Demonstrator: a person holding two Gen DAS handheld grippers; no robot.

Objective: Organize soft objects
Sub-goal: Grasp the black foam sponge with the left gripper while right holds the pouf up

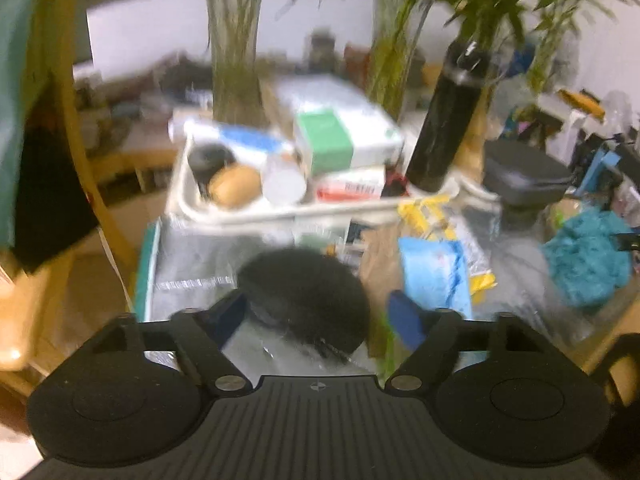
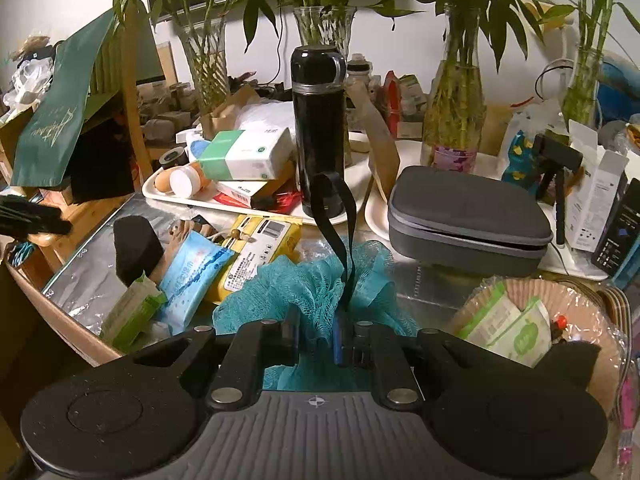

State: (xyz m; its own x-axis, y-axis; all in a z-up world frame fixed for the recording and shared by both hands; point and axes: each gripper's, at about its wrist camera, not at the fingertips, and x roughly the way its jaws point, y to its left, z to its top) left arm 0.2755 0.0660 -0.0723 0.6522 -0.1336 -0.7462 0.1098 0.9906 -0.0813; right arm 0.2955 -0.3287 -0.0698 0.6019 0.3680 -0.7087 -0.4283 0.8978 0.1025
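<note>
Right gripper (image 2: 316, 340): jaws nearly together, clamped on the teal mesh bath sponge (image 2: 320, 280). Its black ribbon loop (image 2: 334, 220) stands up out of the mesh, directly in front of the black flask (image 2: 320, 128). The sponge sits just in front of the flask, between the grey zip case (image 2: 468, 216) and the yellow packet (image 2: 260, 248).

Left gripper (image 1: 316, 320): jaws wide, nothing pressed between the pads. A black foam sponge (image 1: 308, 296) lies in the gap, resting on the silvery liner (image 1: 192, 268) of the box. In the right wrist view the same sponge (image 2: 134, 248) is well to the left of the flask, beside the blue wipes pack (image 2: 192, 272). Left view is badly smeared, so whether the fingertips touch the foam cannot be told.

Judgement, step in hand: left gripper is lining up on the black foam sponge; right is holding the mesh sponge, destination unclear. The woven basket (image 2: 600, 312), front right of the flask, already holds green wipe packs (image 2: 516, 332) and may be the target.

Notes for doing it well:
- Centre the foam between the pads before closing; it will compress, so close gently.
- Avoid snagging the crinkled liner with the lower finger.
- Grip mesh body, not only the ribbon; keep the ribbon loop clear of the flask.
</note>
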